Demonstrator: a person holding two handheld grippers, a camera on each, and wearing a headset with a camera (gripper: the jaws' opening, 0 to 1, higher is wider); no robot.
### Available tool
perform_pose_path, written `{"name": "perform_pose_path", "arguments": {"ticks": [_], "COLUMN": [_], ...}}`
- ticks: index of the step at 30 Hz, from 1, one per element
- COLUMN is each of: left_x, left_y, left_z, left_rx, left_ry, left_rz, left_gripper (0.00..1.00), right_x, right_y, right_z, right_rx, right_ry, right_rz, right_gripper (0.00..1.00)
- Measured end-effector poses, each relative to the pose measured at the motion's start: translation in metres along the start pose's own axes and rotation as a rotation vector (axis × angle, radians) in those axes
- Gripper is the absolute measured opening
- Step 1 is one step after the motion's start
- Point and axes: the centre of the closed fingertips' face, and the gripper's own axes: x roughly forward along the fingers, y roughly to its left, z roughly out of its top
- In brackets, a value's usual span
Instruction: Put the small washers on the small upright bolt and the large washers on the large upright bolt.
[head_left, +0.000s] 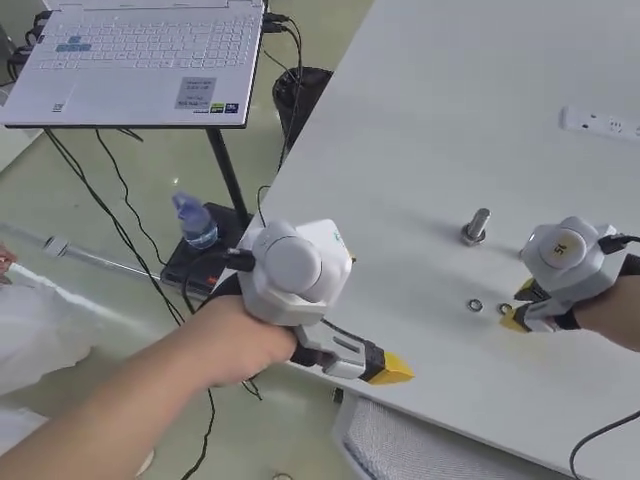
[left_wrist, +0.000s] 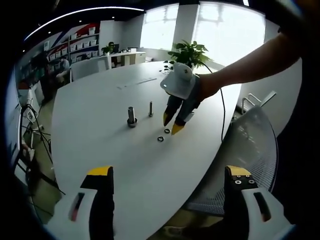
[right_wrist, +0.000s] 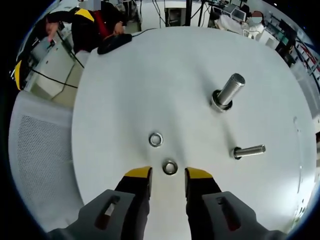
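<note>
Your left gripper (left_wrist: 169, 172): jaws wide apart, empty, at the white worktop (left_wrist: 95, 105) edge. Right gripper (right_wrist: 167, 175): narrow gap, empty, small silver metal washer (right_wrist: 170, 167) just beyond the tips at 12 o'clock.

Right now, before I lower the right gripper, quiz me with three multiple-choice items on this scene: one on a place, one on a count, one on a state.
1. Where does the nearer washer lie?
A) on the floor
B) on the table, just ahead of the right gripper
C) on a chair seat

2. How many washers lie loose on the table?
A) one
B) two
C) four

3. How do the jaws of the left gripper stand?
A) shut on a washer
B) shut tight, empty
C) open, empty

Answers:
1. B: it lies flat between the yellow tips in the right gripper view.
2. B: a second washer lies just beyond it.
3. C: a wide gap shows between the jaws, with nothing in it.
</note>
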Motion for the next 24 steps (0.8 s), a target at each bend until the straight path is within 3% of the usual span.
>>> {"name": "perform_pose_path", "arguments": {"ticks": [21,24], "left_x": [0.003,0.003], "left_y": [0.001,0.001], "left_z": [-0.009,-0.01], "left_rx": [0.002,0.003], "left_ry": [0.031,0.032], "left_rz": [-0.014,-0.015], "left_gripper": [0.87,0.86], "right_x": [0.003,0.003], "right_y": [-0.003,-0.003], "right_z": [0.0,0.0], "right_rx": [-0.024,-0.027], "right_ry": [0.027,0.034], "right_rz": [-0.023,-0.026], "right_gripper": [0.23,0.18]}}
